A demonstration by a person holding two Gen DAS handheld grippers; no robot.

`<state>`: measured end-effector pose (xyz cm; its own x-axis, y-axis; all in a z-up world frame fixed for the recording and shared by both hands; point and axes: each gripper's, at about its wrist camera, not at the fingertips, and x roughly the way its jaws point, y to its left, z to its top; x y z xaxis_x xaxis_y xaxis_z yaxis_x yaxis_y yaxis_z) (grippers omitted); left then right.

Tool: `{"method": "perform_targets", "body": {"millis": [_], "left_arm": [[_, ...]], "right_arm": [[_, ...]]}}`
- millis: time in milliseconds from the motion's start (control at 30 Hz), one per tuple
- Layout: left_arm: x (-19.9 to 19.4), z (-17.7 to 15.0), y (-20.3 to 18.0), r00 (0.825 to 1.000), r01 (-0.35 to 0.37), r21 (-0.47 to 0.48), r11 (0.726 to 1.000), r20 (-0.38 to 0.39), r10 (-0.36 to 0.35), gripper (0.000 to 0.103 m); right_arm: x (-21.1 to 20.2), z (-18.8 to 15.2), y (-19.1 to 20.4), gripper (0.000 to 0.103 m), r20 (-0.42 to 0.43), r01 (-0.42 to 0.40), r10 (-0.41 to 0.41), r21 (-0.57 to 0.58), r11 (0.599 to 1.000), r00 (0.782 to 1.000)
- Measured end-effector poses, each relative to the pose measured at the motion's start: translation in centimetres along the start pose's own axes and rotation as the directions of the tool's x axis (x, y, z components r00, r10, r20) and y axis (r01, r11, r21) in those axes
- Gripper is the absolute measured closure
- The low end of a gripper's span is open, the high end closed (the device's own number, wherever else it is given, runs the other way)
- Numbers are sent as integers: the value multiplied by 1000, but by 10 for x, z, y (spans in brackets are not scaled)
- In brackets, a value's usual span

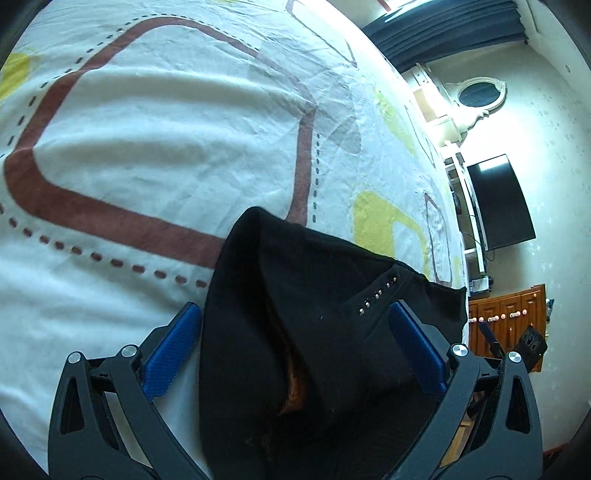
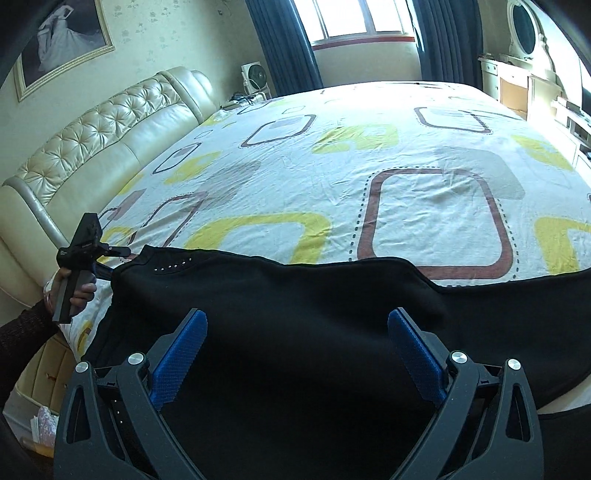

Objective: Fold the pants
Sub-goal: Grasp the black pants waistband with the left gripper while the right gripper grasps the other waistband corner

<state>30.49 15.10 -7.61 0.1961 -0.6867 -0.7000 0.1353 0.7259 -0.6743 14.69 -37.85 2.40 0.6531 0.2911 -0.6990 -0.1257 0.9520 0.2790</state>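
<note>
Pants (image 2: 295, 314), black, lay along the near edge of the bed (image 2: 369, 155), spread across the patterned bedsheet (image 2: 436, 218) with its maroon and yellow rounded squares. In the right wrist view the dark cloth ran the width of that edge, one end with a short row of small studs (image 2: 173, 266) toward the near left corner, the other trailing off to the right and drooping over the side.

The right gripper (image 2: 297, 332) hung above the middle of the cloth with its blue pads (image 2: 181, 354) spread wide apart; nothing was held between them, and whether the tips touched the fabric could not be told.

The left gripper (image 1: 295, 328) was also spread wide, its blue pads (image 1: 171, 354) standing on either side of a bunched, peaked fold of the pants (image 1: 295, 314) without pinching it. The studs (image 1: 376, 295) showed close to its right-hand pad. From the right wrist view, the left gripper (image 2: 122, 252) sat at the studded end of the pants by the near left corner, gripped by the person's left hand (image 2: 75, 291); its fingertips there were too small to judge.

A cream tufted headboard (image 2: 92, 140) ran along the bed's left side, and dark curtains (image 2: 288, 40) framed the window (image 2: 354, 18) beyond the far edge.
</note>
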Motion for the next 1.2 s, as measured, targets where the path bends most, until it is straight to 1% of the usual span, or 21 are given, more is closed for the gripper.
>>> {"method": "perform_targets", "body": {"millis": [100,233,333,433,500,533,567,600,667,700,733,767,800,833,867,900,933,1000,1033,1100,1200], "left_arm": [[5,5,-1,995,95,2,995,2,-95,2],[11,4,5,993,110,11,994,33,-110,2],[16,5,-1,996,84,84,993,-12,-84,2],[19,11,-6,997,57,103,993,-47,-53,2],[18,15,-8,998,62,80,995,-24,-60,2],[18,16,-10,998,69,96,993,-15,-68,3],[20,16,-14,998,59,120,991,-13,-58,15],[25,15,-17,999,45,150,988,-28,-41,43],[36,14,-18,998,-15,177,984,-60,27,72],[37,15,-16,997,-31,185,982,-61,43,76],[36,16,-15,998,-22,182,983,-61,34,78],[35,18,-12,998,-12,173,985,-64,23,83],[34,19,-8,998,-2,161,987,-69,13,86],[33,19,-5,997,7,153,988,-71,4,87],[32,19,-4,998,9,153,988,-70,1,88],[31,17,-5,998,4,161,987,-66,7,89],[30,16,-7,998,-3,175,985,-59,13,90],[27,14,-13,999,-16,206,978,-36,24,93],[25,13,-16,1000,-18,219,976,-16,22,93],[15,11,-24,999,7,249,968,33,-15,94],[-9,2,-37,988,83,297,951,99,-117,95]], "right_arm": [[13,1,-2,5,-27,-71,71,16,997,997],[34,13,-5,5,-86,-93,90,-29,995,992],[50,36,-7,5,-148,-119,104,-96,988,984],[80,58,-12,6,-260,-118,77,-144,983,962],[99,69,-14,6,-317,-93,28,-190,977,948],[107,73,-15,6,-341,-93,17,-209,973,940],[115,76,-15,6,-374,-101,8,-230,968,927],[123,78,-15,6,-403,-93,-19,-256,962,915],[138,76,-16,6,-462,-81,-72,-304,949,884],[144,74,-18,7,-483,-73,-95,-318,945,870],[149,73,-21,8,-502,-66,-108,-317,946,858],[153,71,-25,19,-526,-67,-108,-304,950,844],[156,69,-28,56,-551,-77,-100,-289,954,829],[159,67,-31,69,-581,-94,-85,-271,958,809],[160,64,-33,72,-597,-101,-77,-258,961,798],[158,61,-32,74,-601,-98,-85,-265,959,795],[156,60,-30,75,-596,-91,-97,-276,957,797],[147,60,-26,89,-578,-88,-95,-281,956,811],[139,59,-21,89,-552,-77,-107,-300,951,827],[122,60,-15,91,-499,-50,-118,-311,949,859],[79,53,-2,91,-366,7,-144,-351,937,920]]}}
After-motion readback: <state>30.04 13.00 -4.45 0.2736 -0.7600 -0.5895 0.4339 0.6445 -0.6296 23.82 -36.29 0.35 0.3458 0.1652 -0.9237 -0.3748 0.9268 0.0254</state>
